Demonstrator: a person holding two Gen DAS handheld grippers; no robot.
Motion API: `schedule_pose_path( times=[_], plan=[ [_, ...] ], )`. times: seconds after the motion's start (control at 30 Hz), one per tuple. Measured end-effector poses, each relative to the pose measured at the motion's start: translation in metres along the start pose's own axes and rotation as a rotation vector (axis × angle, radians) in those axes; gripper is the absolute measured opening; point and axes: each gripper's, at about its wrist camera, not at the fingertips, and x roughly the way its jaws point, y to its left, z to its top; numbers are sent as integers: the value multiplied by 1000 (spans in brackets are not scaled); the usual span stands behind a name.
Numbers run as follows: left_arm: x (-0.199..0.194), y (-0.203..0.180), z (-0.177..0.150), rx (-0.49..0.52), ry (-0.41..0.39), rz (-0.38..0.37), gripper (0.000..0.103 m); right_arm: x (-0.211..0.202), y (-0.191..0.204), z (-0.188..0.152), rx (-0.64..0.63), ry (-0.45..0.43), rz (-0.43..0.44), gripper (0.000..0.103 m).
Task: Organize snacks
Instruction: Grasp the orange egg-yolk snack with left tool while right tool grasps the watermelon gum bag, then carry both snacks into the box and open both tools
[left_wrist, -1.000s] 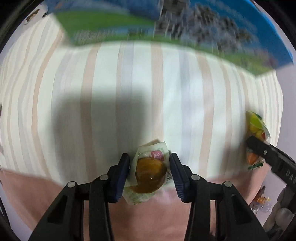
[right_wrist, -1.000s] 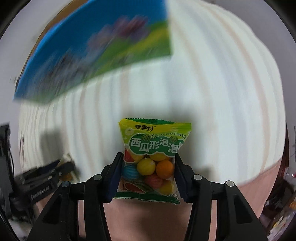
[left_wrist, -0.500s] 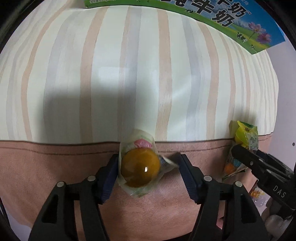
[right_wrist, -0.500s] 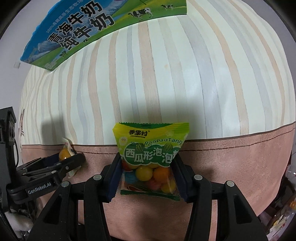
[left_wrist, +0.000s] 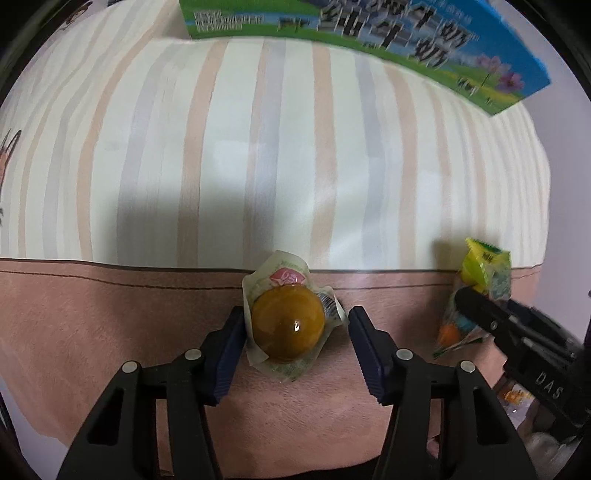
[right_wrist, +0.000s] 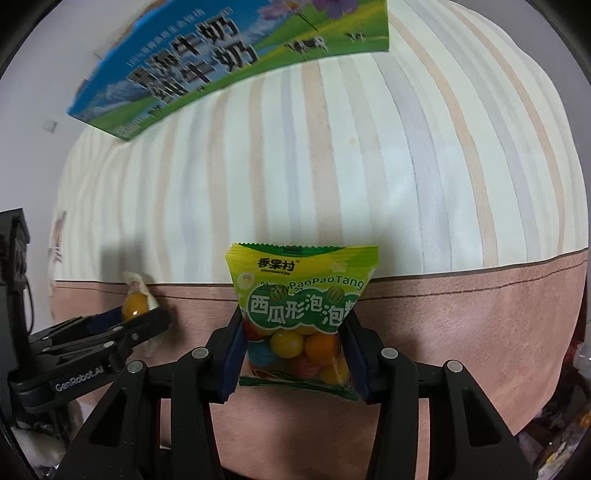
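Two claws on my feeds, each with a snack. My left claw (left_wrist: 295, 336) is spread wider than the wrapped orange candy ball (left_wrist: 288, 324) sitting between its jaws; the wrapper touches the left pad, with a clear gap on the right, so it's not squeezed. My right claw (right_wrist: 293, 347) is clamped onto the green and yellow gumball packet (right_wrist: 301, 314), both pads pressing its sides, packet standing upright.

The surface is a worktop under a striped cloth (left_wrist: 277, 147), cream with tan and grey stripes, and a plain pinkish-brown band (left_wrist: 92, 314) along the near edge. Both snacks sit over that band, the packet off to the right of the candy. A blue and green milk carton box (right_wrist: 221, 59) sits at the far side. The room's pale wall (right_wrist: 74, 48) shows behind it, and there's blurry clutter low on the right.
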Motion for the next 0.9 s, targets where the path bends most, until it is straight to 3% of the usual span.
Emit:
schedule_pose_path(
  times=[0.2,0.37,0.67,0.9],
  plan=[
    [-50,-11,11,2,-75,-78,54,-46,16,14,-23,-74,86,50],
    [-108,-29,43,29,-171,-147,54,-101,32,45,-60,-177,139,50],
    [-177,-49,158,82,-313,-158,54,-165,40,149,-110,-319,127,50],
    [-161,-43,255,65,-263,-136,54,-137,42,247,-98,-302,45,50]
  ],
)
